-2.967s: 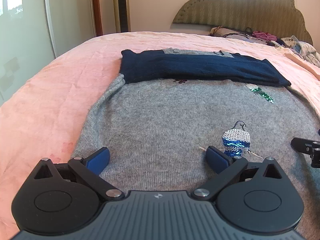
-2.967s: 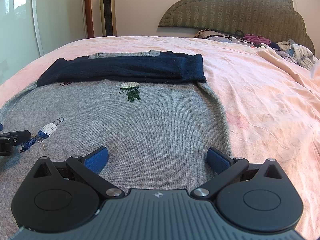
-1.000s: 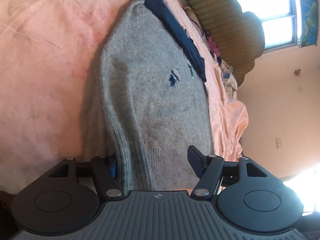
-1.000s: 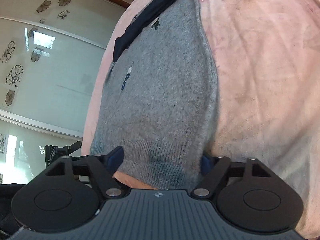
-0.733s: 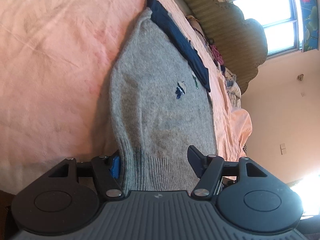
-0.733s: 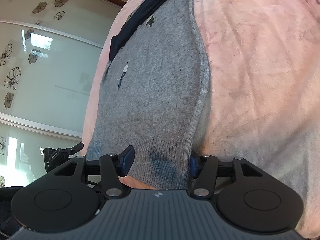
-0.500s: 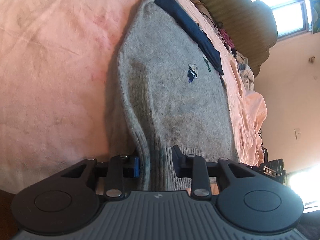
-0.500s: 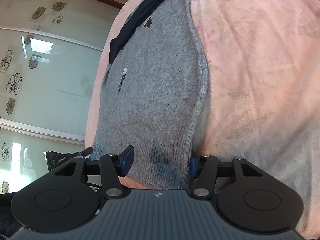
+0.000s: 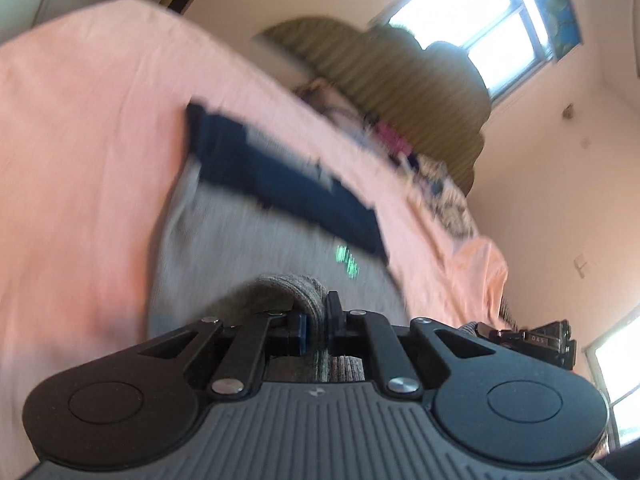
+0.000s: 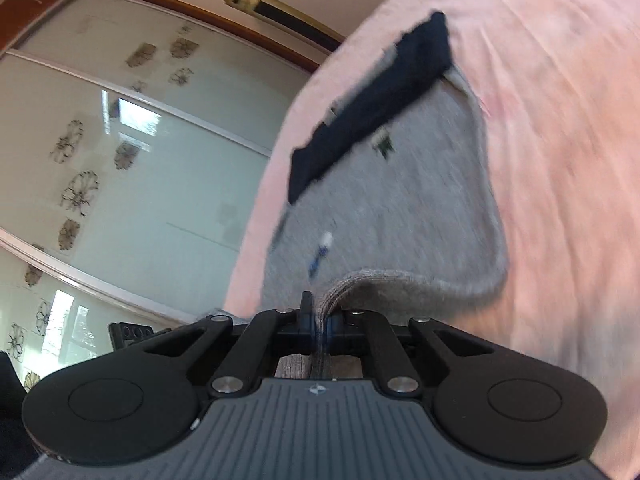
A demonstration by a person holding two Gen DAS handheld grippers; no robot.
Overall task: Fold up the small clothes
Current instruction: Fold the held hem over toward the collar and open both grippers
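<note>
With the grey sweater (image 9: 240,248) spread on the pink bed (image 9: 80,120), left gripper (image 9: 316,320) and right gripper (image 10: 319,330) each pinch its ribbed hem, raised off the sheet. Navy sleeves (image 10: 372,108) lie folded across the far end.

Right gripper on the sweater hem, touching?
Touching. Right wrist view: the right gripper has just closed, fingers pinching the grey sweater hem between them.
</note>
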